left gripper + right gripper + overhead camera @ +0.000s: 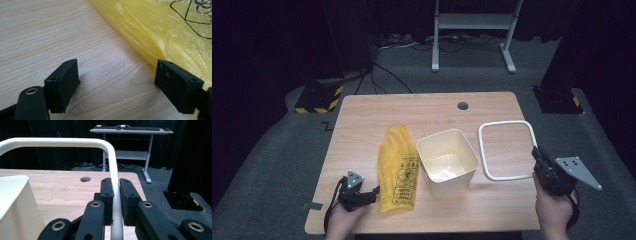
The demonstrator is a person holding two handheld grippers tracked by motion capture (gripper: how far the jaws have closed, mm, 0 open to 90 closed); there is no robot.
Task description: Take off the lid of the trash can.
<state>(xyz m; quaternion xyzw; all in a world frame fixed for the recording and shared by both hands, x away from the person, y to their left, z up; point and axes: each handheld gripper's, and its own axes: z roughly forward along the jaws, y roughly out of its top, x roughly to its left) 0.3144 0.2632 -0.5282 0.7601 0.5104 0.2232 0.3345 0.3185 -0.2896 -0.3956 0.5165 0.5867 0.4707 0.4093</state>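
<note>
Cream plastic bin [447,161] stands open and empty at centre frame. Right gripper [116,195] pinches the white rounded-square rim frame [507,150], right of centre; left gripper [117,82], jaws spread, rests beside the yellow biohazard bag [398,167]

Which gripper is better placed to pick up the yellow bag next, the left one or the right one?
Probably the left. The left gripper rests open on the table right beside the yellow bag. The right gripper is shut on the white frame, with the bin between it and the bag.
</note>
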